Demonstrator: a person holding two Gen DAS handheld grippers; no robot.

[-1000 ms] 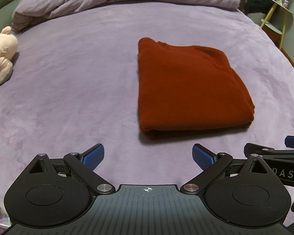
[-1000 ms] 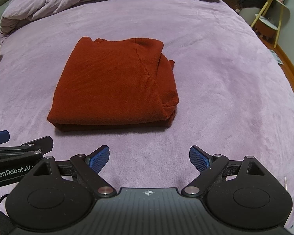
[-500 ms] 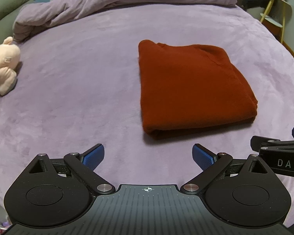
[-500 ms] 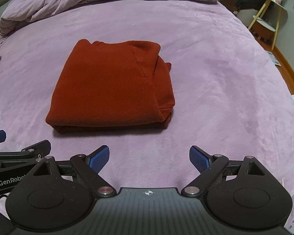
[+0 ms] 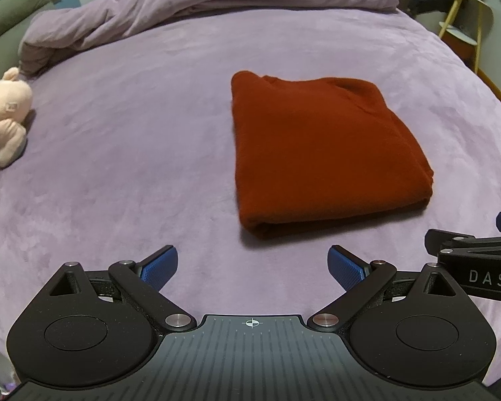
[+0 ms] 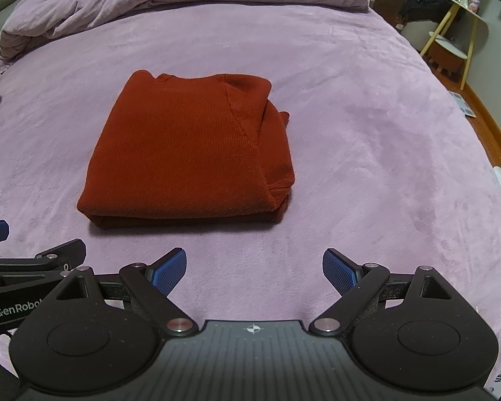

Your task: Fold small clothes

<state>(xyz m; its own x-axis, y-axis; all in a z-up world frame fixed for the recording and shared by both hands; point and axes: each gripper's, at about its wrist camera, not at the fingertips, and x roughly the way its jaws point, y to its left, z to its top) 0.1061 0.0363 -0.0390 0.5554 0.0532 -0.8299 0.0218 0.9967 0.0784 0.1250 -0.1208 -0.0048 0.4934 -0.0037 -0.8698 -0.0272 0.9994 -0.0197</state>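
A rust-red knit garment (image 5: 320,153) lies folded into a neat rectangle on the purple bed cover (image 5: 123,140). It also shows in the right wrist view (image 6: 190,153), with a sleeve seam on top. My left gripper (image 5: 252,265) is open and empty, hovering short of the garment's near edge, to its left. My right gripper (image 6: 254,267) is open and empty, short of the near edge, to its right. Each gripper shows at the edge of the other's view: the right gripper (image 5: 474,257), the left gripper (image 6: 30,264).
A bunched purple duvet (image 5: 200,3) lies along the far side of the bed. A pink plush toy (image 5: 5,117) sits at the left edge. A yellow-legged side table (image 6: 457,23) stands off the bed at far right.
Both grippers have drawn back and risen a little, so the folded garment looks slightly farther and lower in view. The garment has not moved. Both stay open.
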